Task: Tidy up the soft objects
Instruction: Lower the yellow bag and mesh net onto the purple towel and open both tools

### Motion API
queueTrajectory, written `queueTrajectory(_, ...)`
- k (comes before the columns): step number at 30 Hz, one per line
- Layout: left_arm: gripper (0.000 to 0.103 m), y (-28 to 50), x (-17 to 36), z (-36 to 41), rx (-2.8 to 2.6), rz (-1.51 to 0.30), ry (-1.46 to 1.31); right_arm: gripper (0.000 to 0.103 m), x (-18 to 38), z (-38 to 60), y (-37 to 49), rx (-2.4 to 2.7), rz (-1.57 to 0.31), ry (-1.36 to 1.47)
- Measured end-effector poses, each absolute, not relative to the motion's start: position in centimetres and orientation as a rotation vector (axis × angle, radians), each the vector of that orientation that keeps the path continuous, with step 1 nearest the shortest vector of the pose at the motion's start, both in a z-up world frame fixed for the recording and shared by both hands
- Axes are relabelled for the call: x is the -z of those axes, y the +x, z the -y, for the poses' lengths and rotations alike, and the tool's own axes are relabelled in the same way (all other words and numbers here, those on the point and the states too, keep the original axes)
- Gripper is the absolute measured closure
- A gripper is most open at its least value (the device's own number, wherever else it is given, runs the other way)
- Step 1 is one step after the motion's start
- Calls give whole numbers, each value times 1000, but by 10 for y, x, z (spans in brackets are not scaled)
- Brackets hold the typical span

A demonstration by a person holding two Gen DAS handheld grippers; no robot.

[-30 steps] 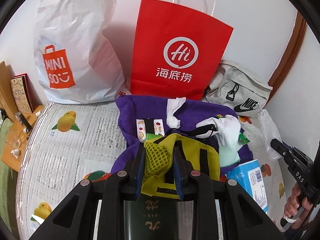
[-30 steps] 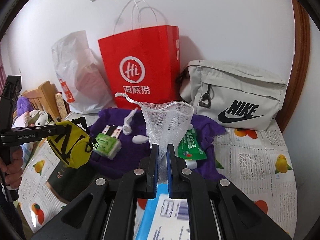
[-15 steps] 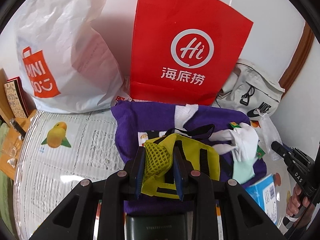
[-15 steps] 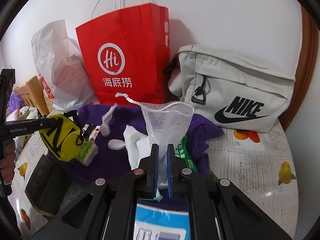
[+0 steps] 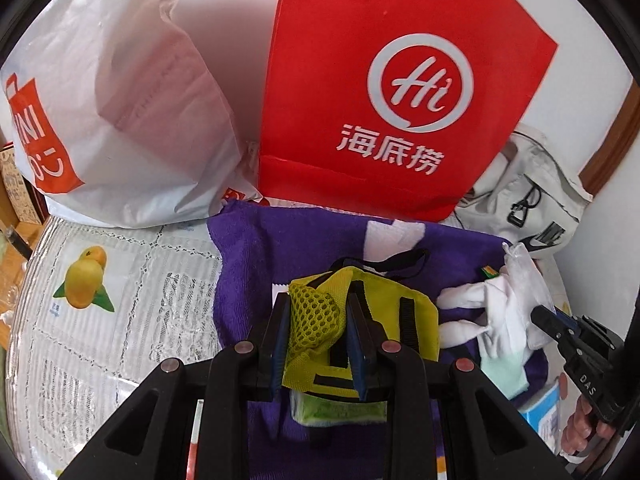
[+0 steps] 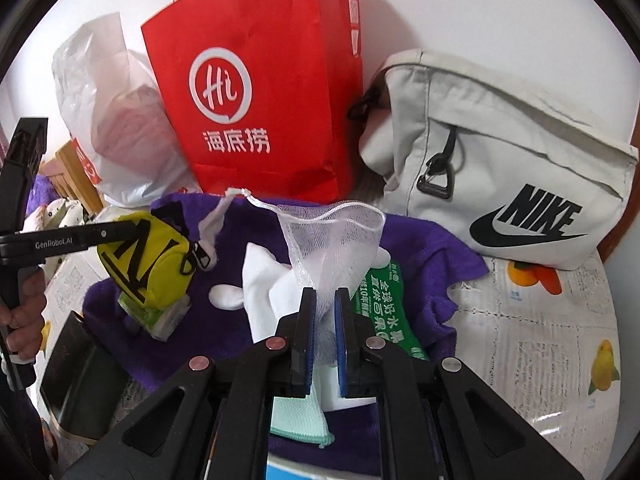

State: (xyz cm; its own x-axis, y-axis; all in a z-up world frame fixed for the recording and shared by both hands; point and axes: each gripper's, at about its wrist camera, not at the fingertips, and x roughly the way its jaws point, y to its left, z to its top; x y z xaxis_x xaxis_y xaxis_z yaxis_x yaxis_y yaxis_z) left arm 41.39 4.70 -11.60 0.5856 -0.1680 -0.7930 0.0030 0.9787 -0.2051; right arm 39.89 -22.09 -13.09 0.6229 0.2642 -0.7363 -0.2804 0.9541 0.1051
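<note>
left claw [image 5: 316, 336]: clenched on yellow pouch [image 5: 360, 320], pads pinching its mesh pocket; pouch hangs over purple towel [image 5: 280, 248]
left claw, right view [image 6: 120, 232]: reaches in from left edge, pouch dangling at its tip; hand [image 6: 22, 320] on grip below
right claw [image 6: 324, 320]: clenched on white mesh bag [image 6: 332, 240], netting bunched between blue pads, drawstring mouth standing open above, cord trailing left
right claw, left view [image 5: 548, 320]: black, at right edge, mesh bag at its tip, barely readable; hand [image 5: 580, 432] beneath
purple towel: spread flat on tabletop [image 6: 540, 320], most loose items on it
white cloth [image 6: 264, 292]: crumpled on towel, just left of right claw
mint cloth [image 6: 296, 420]: flat, under right claw, partly hidden
green packet [image 6: 384, 304]: on towel, right of right claw, partly behind mesh bag
tissue pack [image 6: 160, 316]: green-white, directly under pouch; touching or not, cannot tell
dark flat case [image 6: 80, 380]: left edge of towel, near front
red paper bag [image 5: 400, 80]: upright against wall, behind towel
white plastic bag [image 5: 120, 100]: left of red bag, touching it, orange logo
grey sling bag [image 6: 500, 160]: right of red bag, leaning on wall, overlapping towel's far corner
tabletop cover: white lace print with fruit pictures
blue-white box [image 5: 540, 412]: front right, near right hand, partly hidden
</note>
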Motion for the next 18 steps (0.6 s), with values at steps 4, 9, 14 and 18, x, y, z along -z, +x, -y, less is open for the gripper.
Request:
queueTrajectory(4,77,422,125,-48,89,-965,-194,90,141,220,403,-321,-873,-30)
queueTrajectory(9,77,425,131,-49,89,-985,-182,90,147,227,409,-332,-910,9)
queueTrajectory(14,77,426,130,-46,100,-993,-158,74,140,223,402,-339,-880,-27)
queueTrajectory(18,53,424,124,-46,77,-983,-137,56,132,224,396,-350,-852,-42)
